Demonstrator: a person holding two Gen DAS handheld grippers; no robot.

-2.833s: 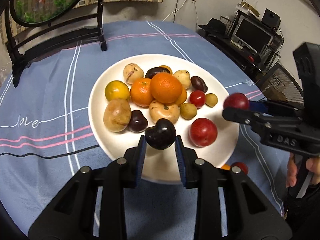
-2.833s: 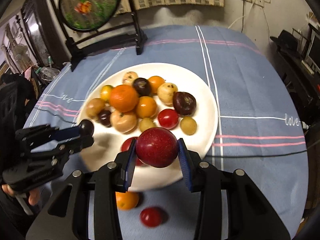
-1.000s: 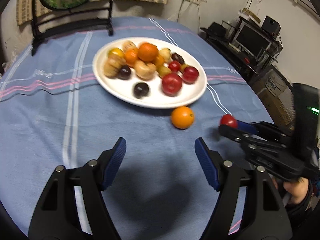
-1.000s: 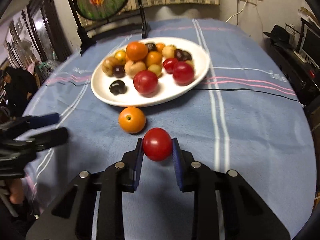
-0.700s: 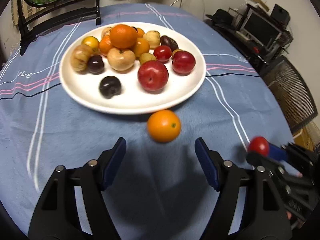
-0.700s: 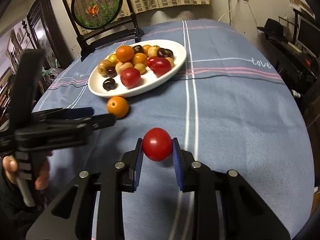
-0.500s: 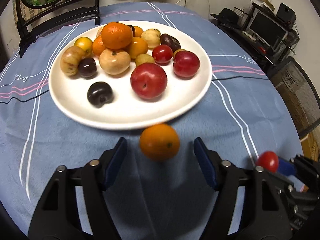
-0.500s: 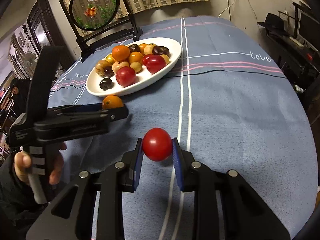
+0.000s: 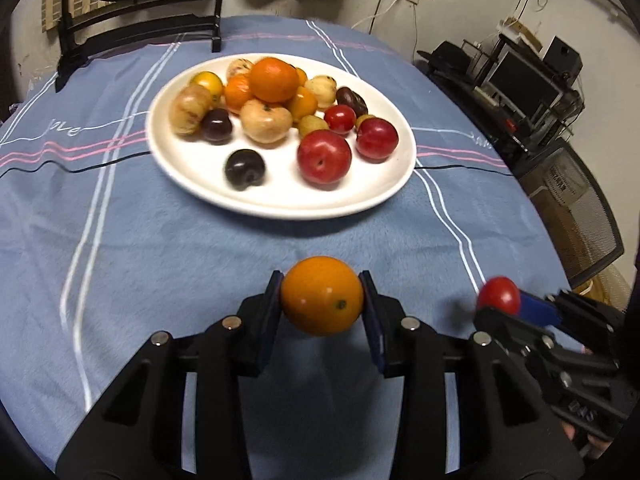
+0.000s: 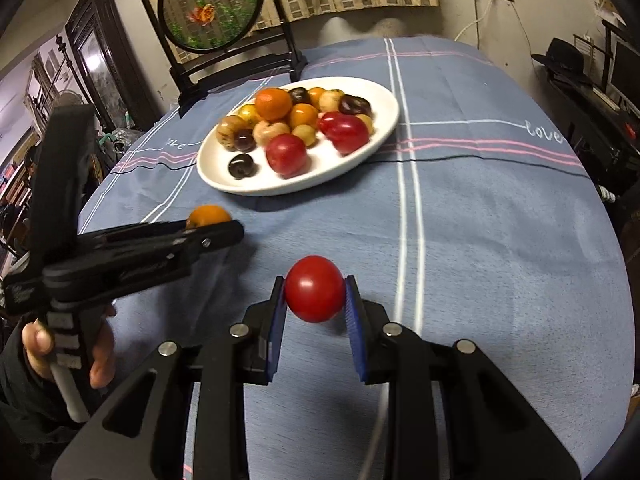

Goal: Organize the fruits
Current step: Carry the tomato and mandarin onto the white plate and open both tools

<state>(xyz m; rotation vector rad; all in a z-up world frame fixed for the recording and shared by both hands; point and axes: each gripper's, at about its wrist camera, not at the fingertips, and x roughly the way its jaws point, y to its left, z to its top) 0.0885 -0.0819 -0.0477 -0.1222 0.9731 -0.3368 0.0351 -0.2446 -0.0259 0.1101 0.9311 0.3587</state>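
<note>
Blue-clothed surface: left gripper fingers just closed onto the orange, right gripper clamps the red tomato, white plate straight ahead of both.

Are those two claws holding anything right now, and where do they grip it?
The left gripper pinches an orange by its sides; the right gripper pinches a red tomato likewise.

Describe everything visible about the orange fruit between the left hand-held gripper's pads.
The orange fruit is round, smooth and glossy, with a small dark dimple on its lower right. It sits between the blue pads of the left hand-held gripper, whose jaws have just been closing; both pads now press its sides. It is over the blue tablecloth, short of the white plate's near rim. Whether it still touches the cloth is unclear.
</note>
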